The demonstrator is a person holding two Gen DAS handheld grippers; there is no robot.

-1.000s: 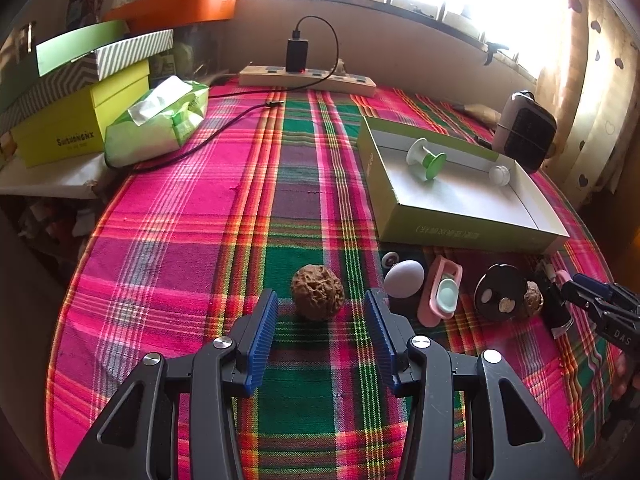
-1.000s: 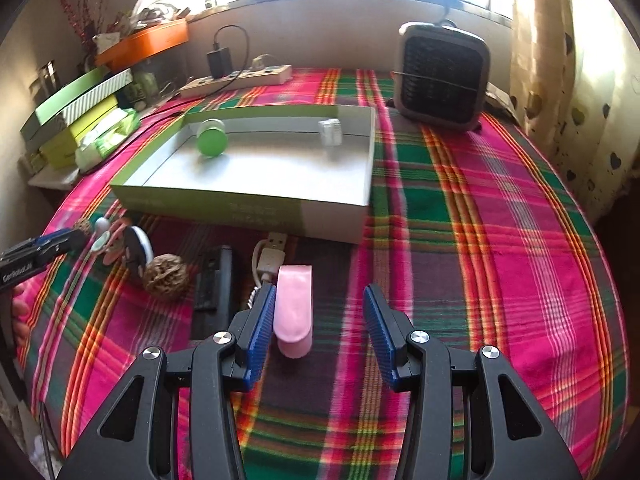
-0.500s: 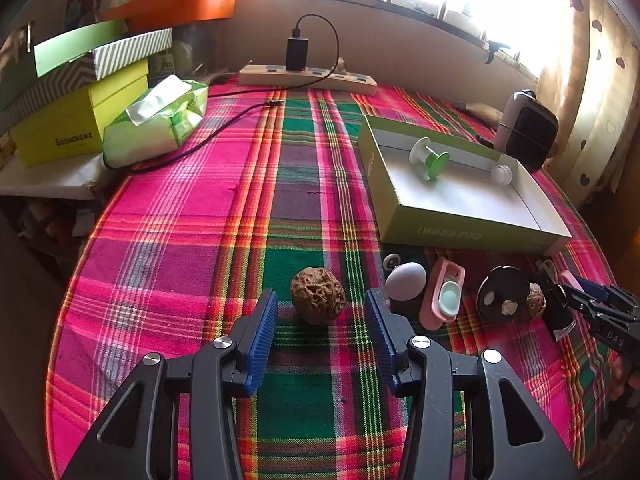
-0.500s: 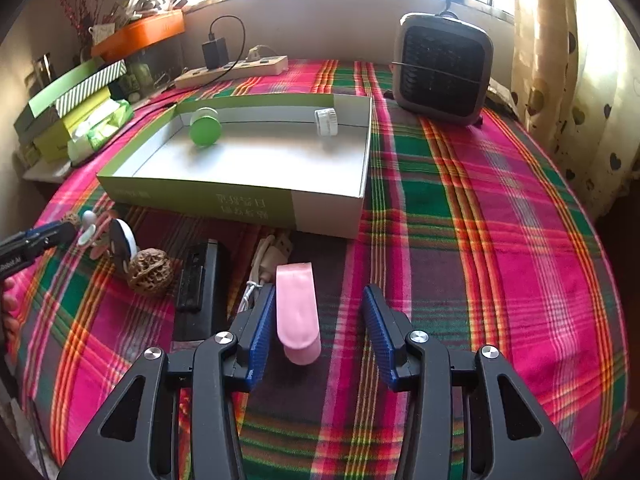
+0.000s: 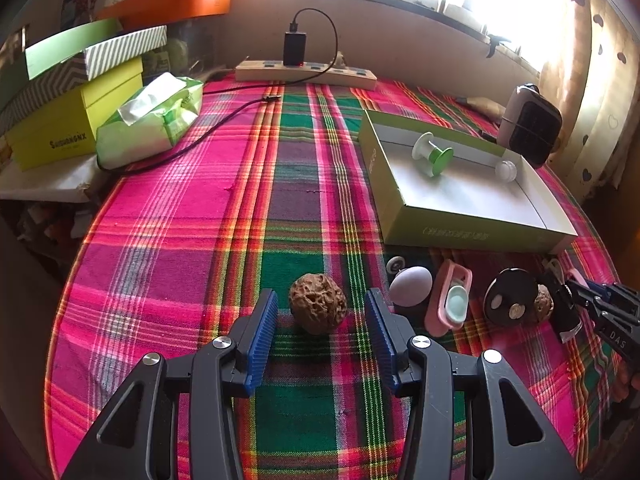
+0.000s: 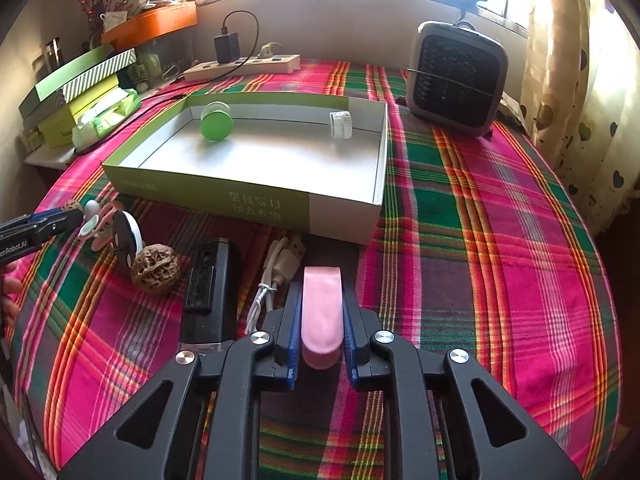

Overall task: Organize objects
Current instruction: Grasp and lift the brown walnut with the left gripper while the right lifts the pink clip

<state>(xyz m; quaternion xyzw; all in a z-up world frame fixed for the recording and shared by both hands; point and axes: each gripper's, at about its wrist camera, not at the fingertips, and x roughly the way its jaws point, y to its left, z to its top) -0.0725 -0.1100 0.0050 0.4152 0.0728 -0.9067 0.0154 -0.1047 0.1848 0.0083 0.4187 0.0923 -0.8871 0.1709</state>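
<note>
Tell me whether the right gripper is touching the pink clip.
Touching. The right wrist view shows the right gripper shut on the pink clip, both blue pads pressed flat against its sides with no gap.

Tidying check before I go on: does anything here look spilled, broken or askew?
Nothing spilled or broken. In the box the green spool lies tipped on its side; small things sit loose on the cloth beside it.

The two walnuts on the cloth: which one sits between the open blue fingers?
The lone walnut on the green stripe, framed by the left gripper. The other walnut lies beside the black disc, near the right gripper.
</note>
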